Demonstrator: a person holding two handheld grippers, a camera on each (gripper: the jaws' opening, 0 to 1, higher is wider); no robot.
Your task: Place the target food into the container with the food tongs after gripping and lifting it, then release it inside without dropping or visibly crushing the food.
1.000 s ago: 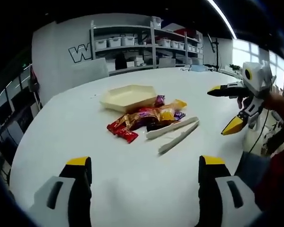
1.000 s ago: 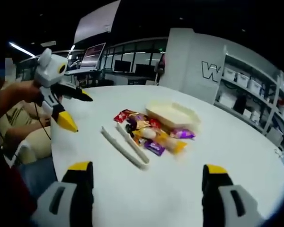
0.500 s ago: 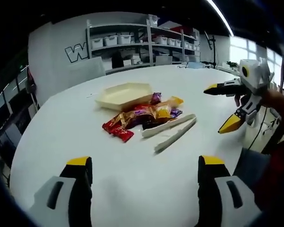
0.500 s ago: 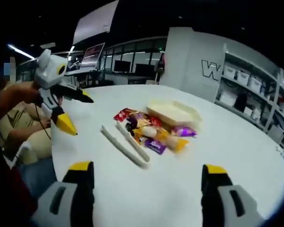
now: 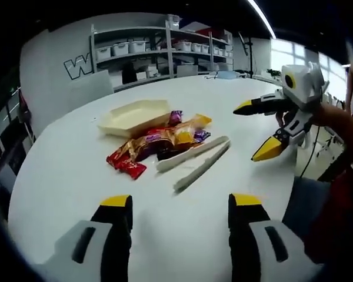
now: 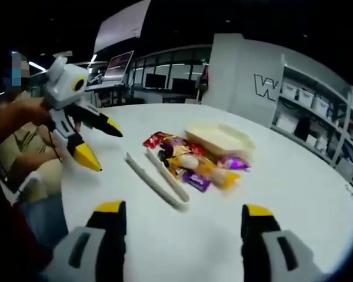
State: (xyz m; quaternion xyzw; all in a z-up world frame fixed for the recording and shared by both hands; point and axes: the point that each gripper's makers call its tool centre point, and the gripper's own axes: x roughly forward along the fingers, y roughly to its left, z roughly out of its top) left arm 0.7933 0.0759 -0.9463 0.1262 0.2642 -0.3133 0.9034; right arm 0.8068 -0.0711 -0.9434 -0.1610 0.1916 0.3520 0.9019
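A pair of cream food tongs (image 5: 194,161) (image 6: 156,179) lies flat on the white round table (image 5: 65,176) (image 6: 294,194). Just beyond the tongs is a pile of wrapped snacks (image 5: 156,141) (image 6: 191,161) in red, yellow and purple. A shallow cream container (image 5: 135,114) (image 6: 220,138) sits behind the pile and looks empty. My left gripper (image 5: 181,202) (image 6: 103,145) is open over bare table, short of the tongs. My right gripper (image 6: 182,208) (image 5: 253,132) is open too, hovering on the opposite side of the tongs. Neither holds anything.
Metal shelves with white bins (image 5: 159,50) (image 6: 317,106) line the wall behind the table. A hand (image 6: 20,114) holds the left gripper, and a sleeve (image 5: 341,126) shows behind the right gripper. The table's near edge (image 5: 294,176) runs close to the right gripper.
Both grippers have drifted a little closer to the tongs and pile, and each one's jaws have narrowed slightly while staying open. Nothing on the table has moved.
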